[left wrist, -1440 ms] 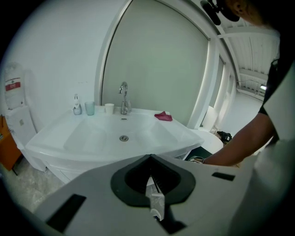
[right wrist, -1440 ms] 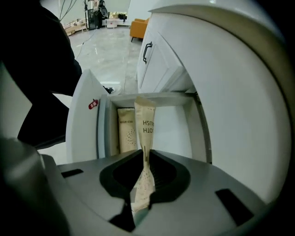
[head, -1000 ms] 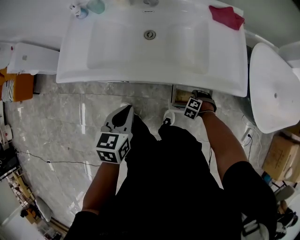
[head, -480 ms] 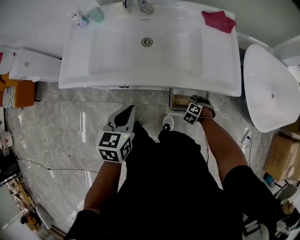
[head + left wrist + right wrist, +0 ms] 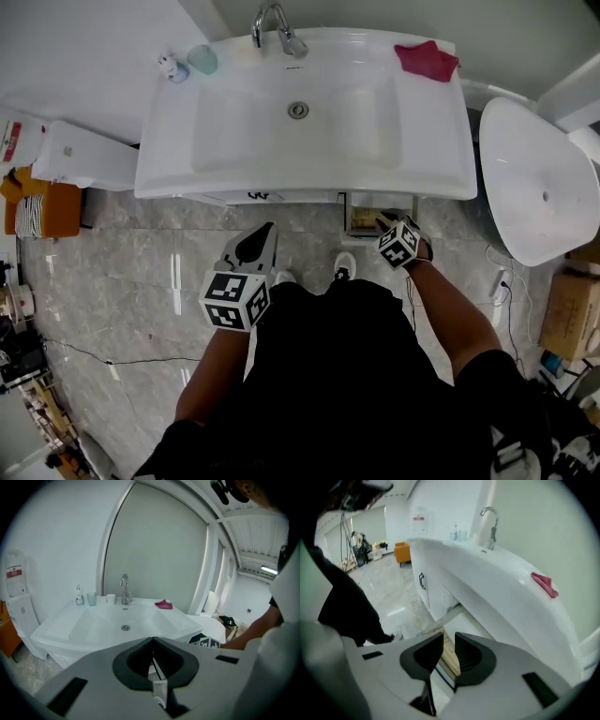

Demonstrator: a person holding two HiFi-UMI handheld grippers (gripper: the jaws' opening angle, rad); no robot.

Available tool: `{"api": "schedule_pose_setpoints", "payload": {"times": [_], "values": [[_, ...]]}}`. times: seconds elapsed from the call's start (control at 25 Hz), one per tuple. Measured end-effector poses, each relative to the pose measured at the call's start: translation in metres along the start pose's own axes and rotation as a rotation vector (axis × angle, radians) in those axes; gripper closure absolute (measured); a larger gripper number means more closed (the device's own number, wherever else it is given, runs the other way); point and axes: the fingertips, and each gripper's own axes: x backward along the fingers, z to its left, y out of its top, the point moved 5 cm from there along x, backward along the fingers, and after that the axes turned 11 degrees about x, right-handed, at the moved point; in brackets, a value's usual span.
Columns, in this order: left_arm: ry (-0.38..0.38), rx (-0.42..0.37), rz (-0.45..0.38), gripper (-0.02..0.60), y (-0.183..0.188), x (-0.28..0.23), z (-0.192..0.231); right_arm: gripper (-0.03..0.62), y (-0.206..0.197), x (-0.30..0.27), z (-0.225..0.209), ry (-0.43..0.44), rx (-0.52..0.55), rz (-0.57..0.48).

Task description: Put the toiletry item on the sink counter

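The right tongs (image 5: 449, 637) hang just below the sink counter (image 5: 441, 122), with the open drawer (image 5: 377, 214) at their 12 o'clock. Their jaws stand a narrow gap apart, and I see nothing pinched, only a tan box (image 5: 364, 221) in the drawer showing through the gap. That box, or something beside it, is my guess for the toiletry item, so it is not on the counter yet. The left tongs (image 5: 153, 641) are closed and empty, facing the basin from its 6 o'clock.

Two things could go wrong. A loose pinch would drop the item on the floor, and a straight lift would knock the tongs against the counter's overhanging rim.

Counted: two tongs, one tap (image 5: 272, 23), one red cloth (image 5: 427, 58), one small bottle (image 5: 172, 67), one green cup (image 5: 202, 59), one white cup (image 5: 110, 599)
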Motion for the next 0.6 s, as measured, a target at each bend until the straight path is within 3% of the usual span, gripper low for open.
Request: {"api": "schedule_pose_setpoints", "payload": {"times": [0.24,0.4,0.48,0.6], "values": [[-0.056,-0.038,-0.026,0.577,0.022,0.008,0.006,0.548,0.057,0.094,-0.005,-0.047,-0.343,-0.308],[-0.108,-0.055,-0.052,0.577,0.035,0.029,0.013,0.585,0.103,0.142,0.004,0.018,-0.602,-0.543],[-0.130,-0.064,-0.056,0.577,0.035,0.040,0.021,0.589,0.130,0.160,0.015,0.048,-0.651,-0.634],[-0.160,-0.069,-0.062,0.577,0.030,0.057,0.033,0.589,0.170,0.182,0.037,0.078,-0.639,-0.719]]}}
